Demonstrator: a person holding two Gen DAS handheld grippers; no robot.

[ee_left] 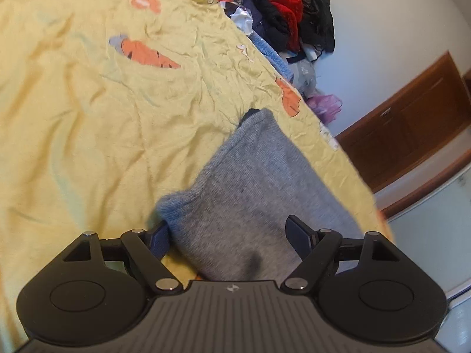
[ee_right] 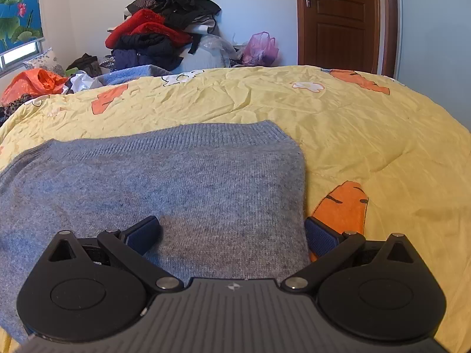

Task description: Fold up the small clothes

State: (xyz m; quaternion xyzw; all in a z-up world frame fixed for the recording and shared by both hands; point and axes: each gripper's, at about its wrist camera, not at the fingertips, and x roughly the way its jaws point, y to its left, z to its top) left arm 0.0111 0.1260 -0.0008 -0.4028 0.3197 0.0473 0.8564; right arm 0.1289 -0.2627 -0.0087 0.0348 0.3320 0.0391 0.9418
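Straddling the grey sweater (ee_right: 164, 182), both grippers' jaws gape wide.

A grey knit sweater (ee_right: 176, 182) lies flat, seemingly folded, on the bed, ribbed hem facing away.

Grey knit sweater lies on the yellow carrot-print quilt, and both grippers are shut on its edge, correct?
Not quite. The grey knit sweater does lie on the yellow carrot-print quilt, but both wrist views show open jaws: the left gripper and right gripper only straddle the fabric without pinching it.
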